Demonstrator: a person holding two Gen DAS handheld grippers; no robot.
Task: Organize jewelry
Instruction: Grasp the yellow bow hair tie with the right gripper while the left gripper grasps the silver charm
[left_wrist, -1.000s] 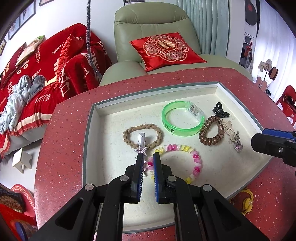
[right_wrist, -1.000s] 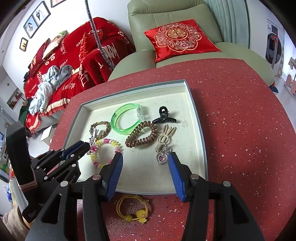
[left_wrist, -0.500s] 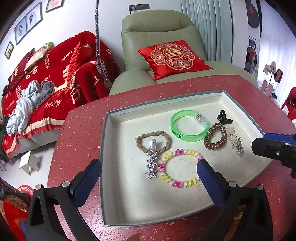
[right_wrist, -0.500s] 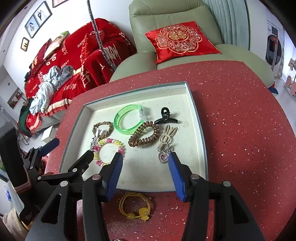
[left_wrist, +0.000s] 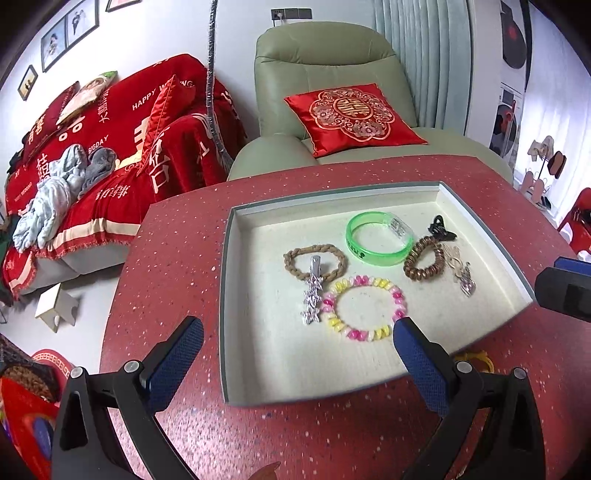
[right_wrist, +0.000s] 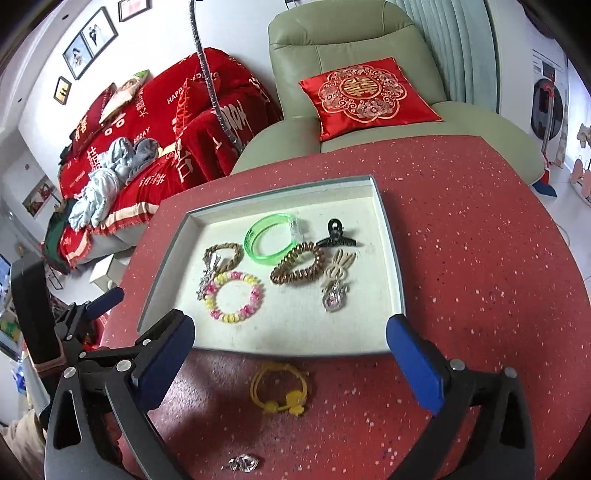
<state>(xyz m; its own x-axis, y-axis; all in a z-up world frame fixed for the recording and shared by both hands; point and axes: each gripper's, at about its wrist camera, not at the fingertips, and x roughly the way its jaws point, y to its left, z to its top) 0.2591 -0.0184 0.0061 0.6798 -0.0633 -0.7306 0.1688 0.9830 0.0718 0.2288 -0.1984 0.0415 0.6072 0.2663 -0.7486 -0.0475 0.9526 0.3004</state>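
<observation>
With both claws spread empty, the right gripper (right_wrist: 290, 338) must next drop onto the yellow hair tie (right_wrist: 279, 391) just beneath it.

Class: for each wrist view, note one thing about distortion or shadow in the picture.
Left wrist view: the tray rim bows and dark corners frame the picture, a fisheye effect. Right wrist view: the gripper casts soft shadows on the table around the yellow hair tie.

Inside the shallow cream tray (right_wrist: 391, 258) lay three bracelets, two hair clips, one coil tie, one charm; two pieces lay outside.
</observation>
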